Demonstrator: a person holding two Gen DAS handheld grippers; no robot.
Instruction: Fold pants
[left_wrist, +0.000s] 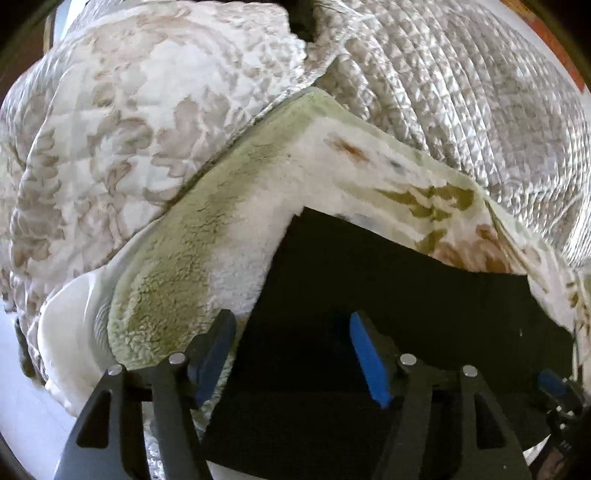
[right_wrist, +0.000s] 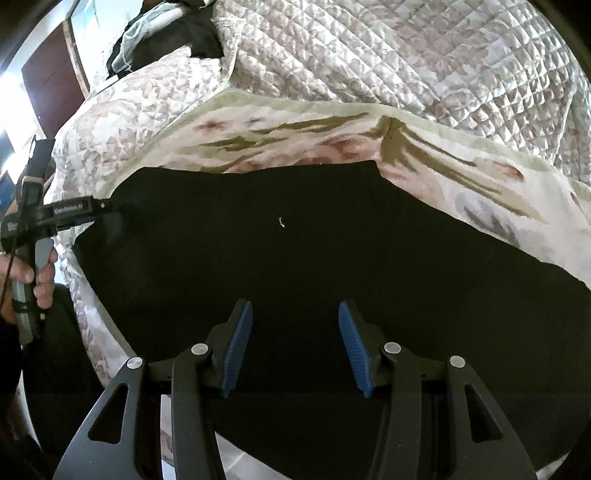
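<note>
Black pants lie spread flat on a fleece blanket with a green border and a flower print. My right gripper hovers open over the near part of the pants, its blue pads apart with nothing pressed between them. My left gripper is open too, at the pants' left edge: one blue pad is over the blanket, the other over black cloth. In the right wrist view, the left gripper reaches the pants' left end, and a hand holds it.
The blanket lies on a quilted bedspread that covers the bed. A heap of dark and pale clothes sits at the far end. A brown door stands beyond the bed's left side. White floor shows past the bed edge.
</note>
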